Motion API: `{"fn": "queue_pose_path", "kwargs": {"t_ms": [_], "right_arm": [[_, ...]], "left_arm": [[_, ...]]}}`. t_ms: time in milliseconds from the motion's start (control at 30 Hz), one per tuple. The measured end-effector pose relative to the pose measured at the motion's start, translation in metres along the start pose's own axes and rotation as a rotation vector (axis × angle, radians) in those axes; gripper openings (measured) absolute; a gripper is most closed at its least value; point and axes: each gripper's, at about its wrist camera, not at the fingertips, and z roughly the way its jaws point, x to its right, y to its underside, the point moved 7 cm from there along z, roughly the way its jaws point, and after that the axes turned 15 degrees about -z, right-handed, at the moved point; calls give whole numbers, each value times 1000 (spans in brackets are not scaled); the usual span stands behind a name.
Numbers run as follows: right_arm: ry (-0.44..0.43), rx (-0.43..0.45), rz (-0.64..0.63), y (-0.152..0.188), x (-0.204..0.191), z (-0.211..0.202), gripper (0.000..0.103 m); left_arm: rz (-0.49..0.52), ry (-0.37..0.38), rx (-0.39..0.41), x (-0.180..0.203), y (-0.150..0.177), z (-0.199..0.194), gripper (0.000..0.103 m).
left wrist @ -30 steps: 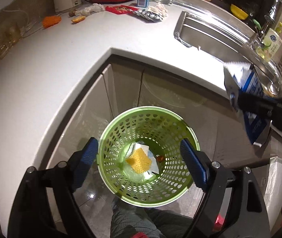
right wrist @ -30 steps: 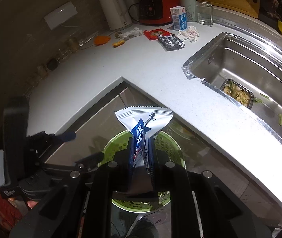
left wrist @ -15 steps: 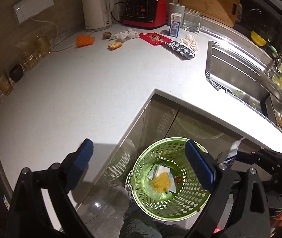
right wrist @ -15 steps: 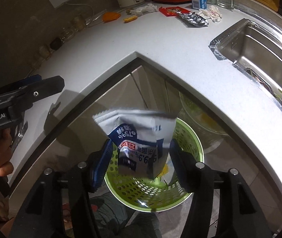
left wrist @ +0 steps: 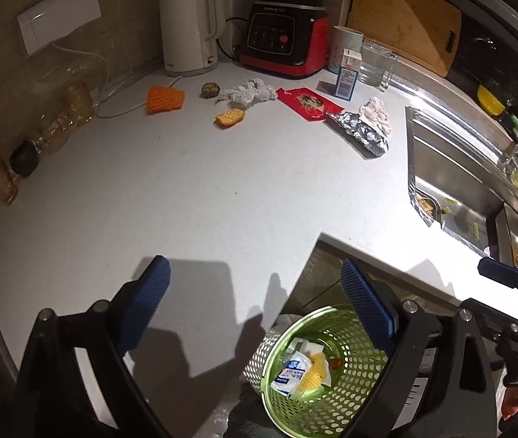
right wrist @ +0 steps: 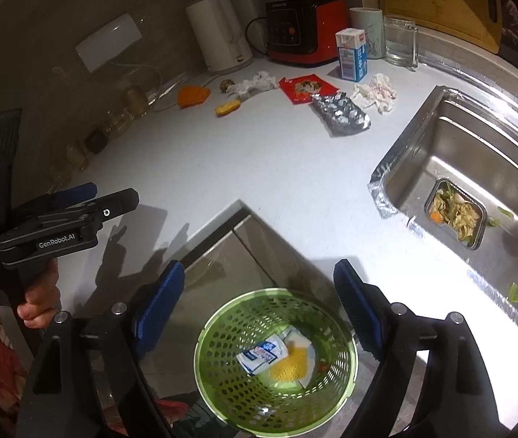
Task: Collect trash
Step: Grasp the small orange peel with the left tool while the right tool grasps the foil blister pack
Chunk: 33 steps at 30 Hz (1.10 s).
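Observation:
A green perforated basket (right wrist: 215,379) stands on the floor below the counter corner; it also shows in the left wrist view (left wrist: 364,401). Inside lie a blue-and-white snack bag (right wrist: 262,357), a yellow mesh piece (right wrist: 292,365) and white paper. My right gripper (right wrist: 259,306) is open and empty above the basket. My left gripper (left wrist: 255,299) is open and empty over the counter edge. On the counter lie a foil wrapper (left wrist: 361,133), a red packet (left wrist: 308,103), crumpled tissues (left wrist: 248,92), an orange net (left wrist: 165,99) and a yellow piece (left wrist: 229,116).
A kettle (left wrist: 189,29), a red appliance (left wrist: 284,36), a milk carton (left wrist: 348,75) and a glass mug (left wrist: 375,62) stand at the back. The sink (right wrist: 478,168) with a food-scrap strainer (right wrist: 454,213) is at right. Jars (left wrist: 58,124) line the left wall.
My right gripper opened and the blue-and-white snack bag dropped into the green basket. My left gripper rose and moved left over the counter, away from the basket.

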Motion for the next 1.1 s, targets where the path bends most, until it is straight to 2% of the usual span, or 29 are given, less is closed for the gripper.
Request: {"fn": "queue_pose_path", "kwargs": {"t_ms": [233,400,533,767,867,1100], "right_arm": [[54,44,30,-49,20,15,88],[77,45,53,-75,30,34,89],[90,36,77,-89,37,49,89],[126,11,122,-100,48,69,89],[142,-2,138,-100,54,73,89],[182,-12,183,-101,72,76,89]], "left_arm": [[21,-7,25,-8,-57,42,90],[45,-6,43,-12,-94,77,90],[53,6,25,-13,-116,111,90],[61,1,-21,-4,-145,181,89],[71,-3,-41,3,-153,203,86],[62,14,-67,15,-165,230,85]]}}
